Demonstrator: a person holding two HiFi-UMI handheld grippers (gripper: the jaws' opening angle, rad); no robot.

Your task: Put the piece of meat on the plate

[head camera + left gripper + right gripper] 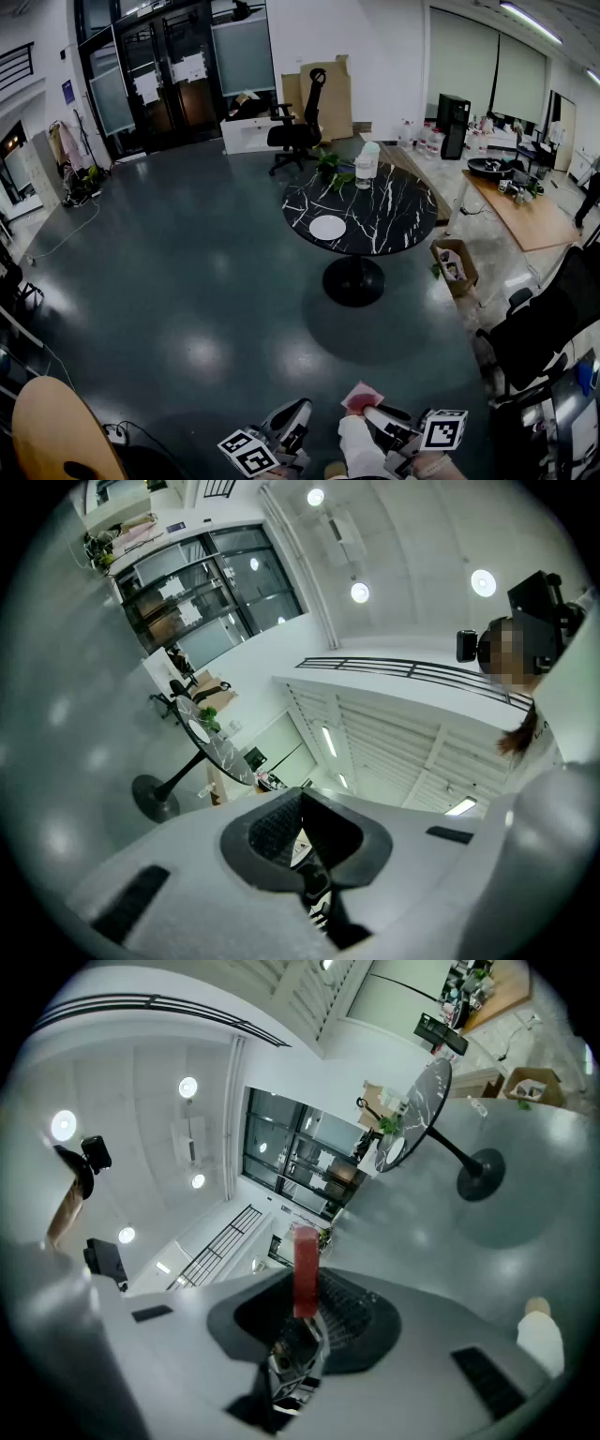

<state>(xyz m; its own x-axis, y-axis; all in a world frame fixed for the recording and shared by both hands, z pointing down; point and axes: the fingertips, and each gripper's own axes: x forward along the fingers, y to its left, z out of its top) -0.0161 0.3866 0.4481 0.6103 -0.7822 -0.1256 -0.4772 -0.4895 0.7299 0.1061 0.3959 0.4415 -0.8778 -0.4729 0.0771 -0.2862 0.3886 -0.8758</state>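
A flat red piece of meat [361,397] sticks out of my right gripper [373,411], low in the head view. In the right gripper view the jaws are shut on the meat [306,1260], which stands edge-on between the pads. My left gripper [286,427] hangs beside it at the bottom, jaws together with nothing in them; in the left gripper view its pads [272,825] meet. The white plate [327,228] lies on the near side of a round black marble table [394,202], far ahead of both grippers. The plate also shows small in the right gripper view [392,1150].
A white bottle [367,164] and a green plant [330,167] stand at the table's far side. A cardboard box [453,265] sits on the floor to its right. A wooden desk [525,211] and black chairs [539,328] line the right; an office chair [298,127] stands behind.
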